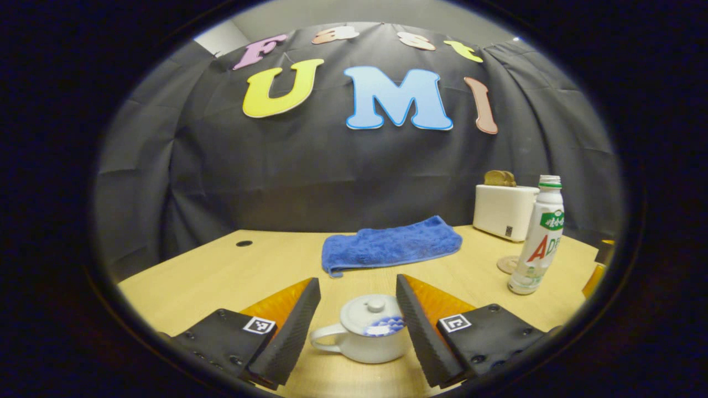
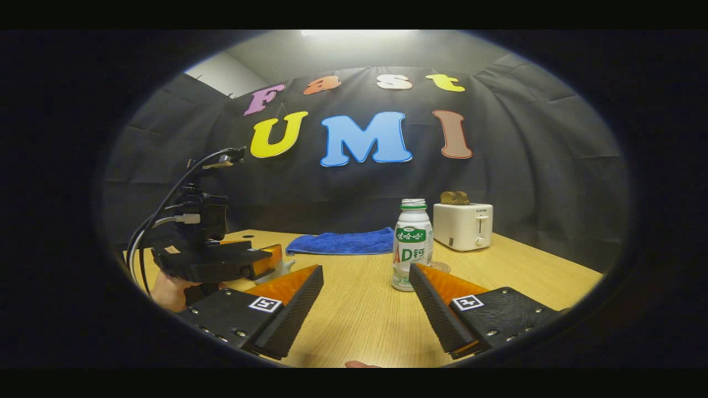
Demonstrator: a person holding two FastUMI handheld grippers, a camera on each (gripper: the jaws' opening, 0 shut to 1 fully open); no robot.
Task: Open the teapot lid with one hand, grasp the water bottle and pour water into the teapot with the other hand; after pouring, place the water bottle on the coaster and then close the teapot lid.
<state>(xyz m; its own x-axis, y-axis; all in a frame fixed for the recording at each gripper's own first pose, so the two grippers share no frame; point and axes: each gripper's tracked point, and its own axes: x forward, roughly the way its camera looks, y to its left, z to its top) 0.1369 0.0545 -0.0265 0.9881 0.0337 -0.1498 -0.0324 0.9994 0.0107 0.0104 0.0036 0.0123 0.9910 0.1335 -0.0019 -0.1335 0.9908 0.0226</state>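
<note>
A small white teapot (image 1: 365, 337) with a blue pattern stands on the wooden table, its lid (image 1: 371, 310) on, handle to the left. My left gripper (image 1: 358, 298) is open, its fingers on either side of the teapot and apart from it. A white water bottle (image 1: 538, 236) without a cap stands upright at the right, next to a round coaster (image 1: 507, 264). In the right gripper view the bottle (image 2: 412, 244) stands just ahead of my open right gripper (image 2: 366, 284), near its right finger, with the coaster (image 2: 441, 267) behind it. The left gripper (image 2: 221, 260) is at the left over the teapot's spout (image 2: 285, 266).
A folded blue towel (image 1: 390, 245) lies at the back of the table (image 1: 221, 276). A white toaster (image 1: 504, 210) with bread in it stands at the back right. A hand (image 2: 168, 290) holds the left gripper, with cables rising from it. A small hole (image 1: 244, 243) marks the tabletop's left.
</note>
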